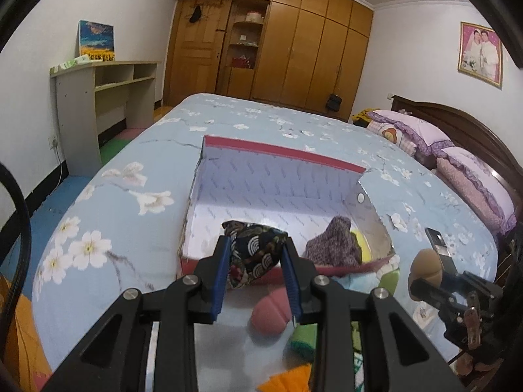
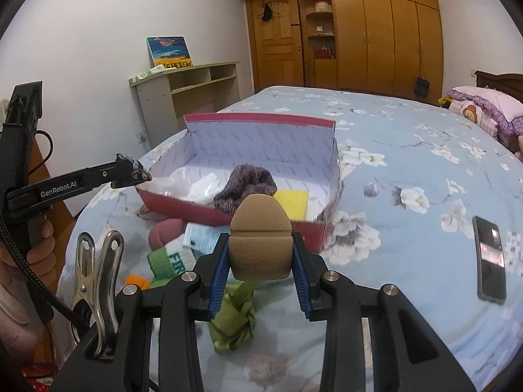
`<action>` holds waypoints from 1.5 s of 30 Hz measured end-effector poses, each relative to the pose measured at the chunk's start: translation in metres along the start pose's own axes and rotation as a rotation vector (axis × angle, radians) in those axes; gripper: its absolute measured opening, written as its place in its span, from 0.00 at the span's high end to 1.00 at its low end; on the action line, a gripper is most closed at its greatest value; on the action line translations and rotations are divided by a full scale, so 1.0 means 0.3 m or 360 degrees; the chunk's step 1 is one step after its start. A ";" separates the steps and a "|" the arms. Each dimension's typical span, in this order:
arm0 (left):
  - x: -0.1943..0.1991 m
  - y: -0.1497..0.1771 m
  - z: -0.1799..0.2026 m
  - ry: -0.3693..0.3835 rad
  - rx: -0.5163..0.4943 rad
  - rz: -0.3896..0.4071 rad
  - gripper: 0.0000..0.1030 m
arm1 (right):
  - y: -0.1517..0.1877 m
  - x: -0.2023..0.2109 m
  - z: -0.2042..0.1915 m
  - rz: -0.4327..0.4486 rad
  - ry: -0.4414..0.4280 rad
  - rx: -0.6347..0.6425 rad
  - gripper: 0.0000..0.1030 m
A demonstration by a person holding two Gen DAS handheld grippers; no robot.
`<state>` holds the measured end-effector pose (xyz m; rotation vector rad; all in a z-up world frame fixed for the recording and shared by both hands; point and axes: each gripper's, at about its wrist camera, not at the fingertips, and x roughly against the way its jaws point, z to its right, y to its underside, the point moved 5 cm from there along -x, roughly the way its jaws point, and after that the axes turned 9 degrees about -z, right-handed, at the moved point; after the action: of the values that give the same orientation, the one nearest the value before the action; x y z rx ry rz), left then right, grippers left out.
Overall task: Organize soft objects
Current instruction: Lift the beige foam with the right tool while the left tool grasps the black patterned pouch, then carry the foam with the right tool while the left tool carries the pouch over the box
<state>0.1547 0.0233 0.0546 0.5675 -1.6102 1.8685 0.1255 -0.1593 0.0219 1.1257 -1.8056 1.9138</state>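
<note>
My left gripper (image 1: 256, 254) is shut on a dark patterned cloth pouch (image 1: 255, 250), held just above the near rim of the red cardboard box (image 1: 281, 152); it also shows in the right wrist view (image 2: 132, 173). My right gripper (image 2: 260, 256) is shut on a brown egg-shaped sponge (image 2: 260, 236), held above the bed in front of the box (image 2: 261, 119); it also shows in the left wrist view (image 1: 425, 269). Inside the box lie a purple knitted item (image 2: 245, 184), a yellow sponge (image 2: 292, 201) and white paper (image 2: 202, 184).
On the blue floral bed (image 2: 408, 150) in front of the box lie a pink sponge (image 1: 271, 313), a green-and-white sock (image 2: 173, 256), an orange piece (image 2: 137, 281) and a green cloth (image 2: 233, 323). A phone (image 2: 489, 259) lies right. A metal clip (image 2: 96, 281) sits on my right gripper's body. Pillows (image 1: 457, 150) far right.
</note>
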 end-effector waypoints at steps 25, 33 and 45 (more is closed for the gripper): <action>-0.229 -0.074 0.123 0.0060 -0.0082 -0.0104 0.69 | -0.211 -0.147 0.102 0.0004 0.0057 -0.0028 0.65; -0.299 -0.042 0.110 0.0094 -0.0039 -0.0185 0.69 | -0.259 -0.229 0.115 -0.0012 0.0059 -0.0040 0.65; -0.331 -0.007 0.121 0.0070 -0.0069 -0.0240 0.69 | -0.242 -0.336 0.142 -0.0102 0.0063 -0.0081 0.65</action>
<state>0.2260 -0.0283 -0.0038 0.6072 -1.5319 1.7208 0.2551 -0.1556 0.0010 1.1074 -1.7656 1.8309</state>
